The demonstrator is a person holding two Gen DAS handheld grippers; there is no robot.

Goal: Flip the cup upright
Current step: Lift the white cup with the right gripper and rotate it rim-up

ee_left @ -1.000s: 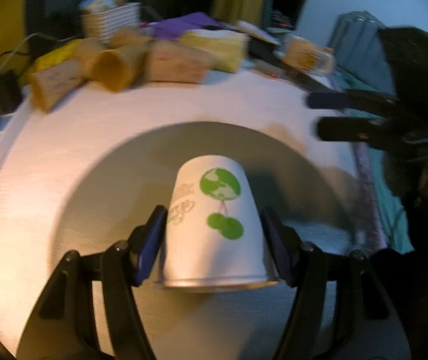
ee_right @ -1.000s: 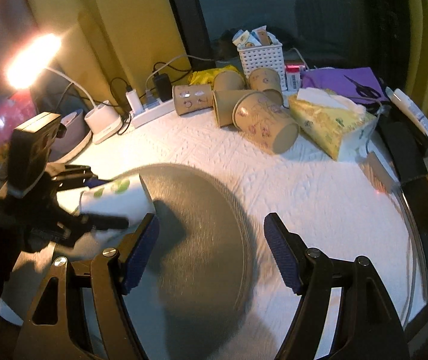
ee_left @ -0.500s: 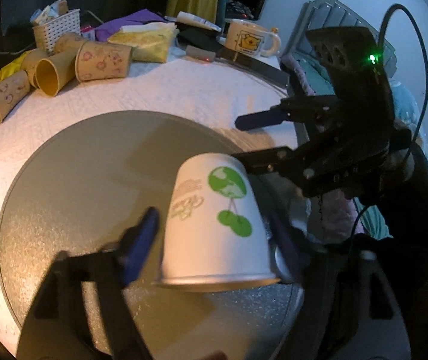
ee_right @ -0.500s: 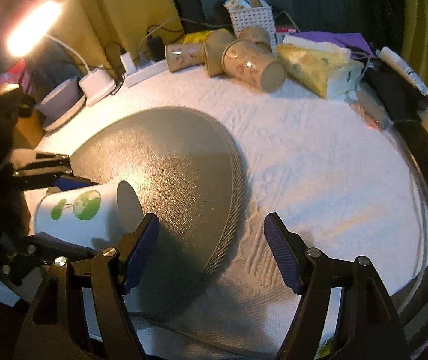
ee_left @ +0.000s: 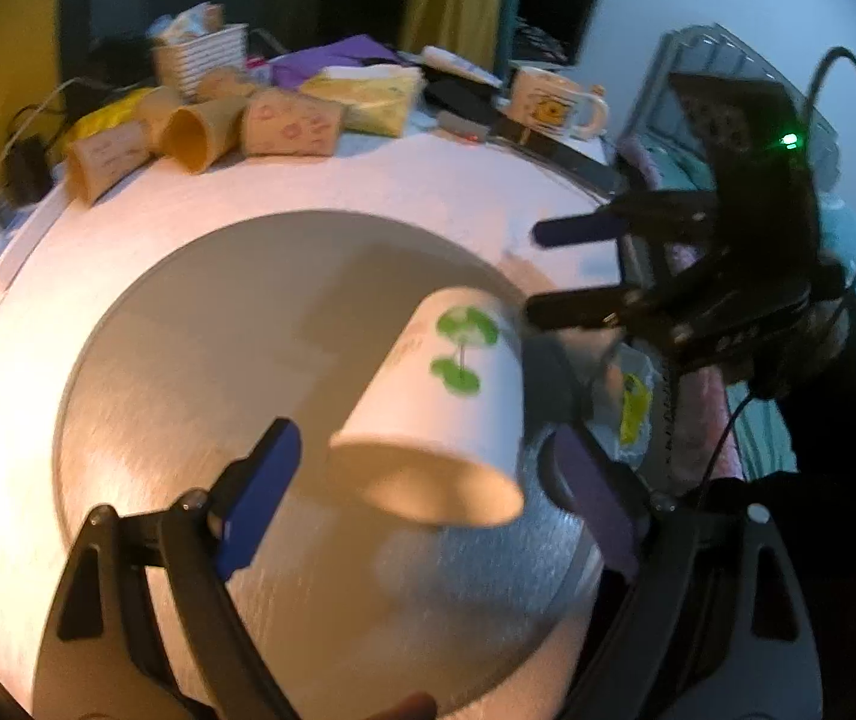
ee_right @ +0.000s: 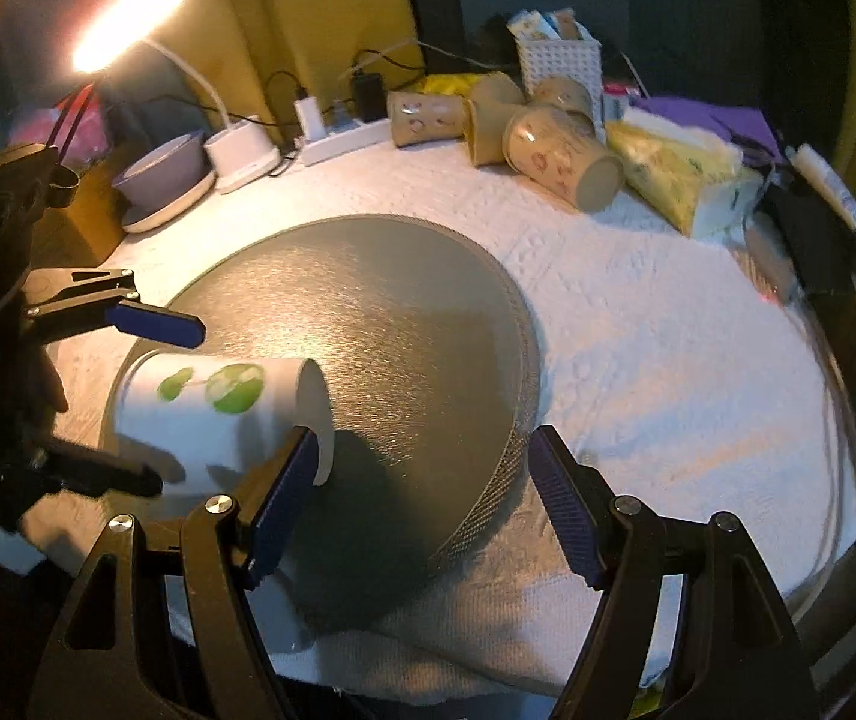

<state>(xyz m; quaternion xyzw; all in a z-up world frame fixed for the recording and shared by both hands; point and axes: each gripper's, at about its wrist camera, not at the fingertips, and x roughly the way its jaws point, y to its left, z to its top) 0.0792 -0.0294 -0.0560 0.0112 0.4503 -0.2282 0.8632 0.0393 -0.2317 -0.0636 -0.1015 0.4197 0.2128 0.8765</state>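
A white paper cup (ee_left: 448,402) with a green print lies tilted over the round grey mat (ee_left: 236,324), its open mouth toward the left camera and its base toward the right gripper. My left gripper (ee_left: 422,498) is open, its blue pads wide of the cup's rim. In the right wrist view the cup (ee_right: 212,414) lies on its side between the left gripper's fingers (ee_right: 152,324), apart from them. My right gripper (ee_right: 422,510) is open and empty above the mat's near edge (ee_right: 487,480); its left pad overlaps the cup's base in view.
Several tan paper cups (ee_right: 553,156) lie on their sides at the back with a white basket (ee_right: 556,60), a yellow tissue pack (ee_right: 679,180), a power strip (ee_right: 338,141), a lit lamp (ee_right: 122,18) and a bowl (ee_right: 158,174). A mug (ee_left: 553,105) stands at the far right.
My left gripper has opened and let go of the cup. The cup has tipped further over, its mouth now showing toward the left camera. The right gripper stayed open.
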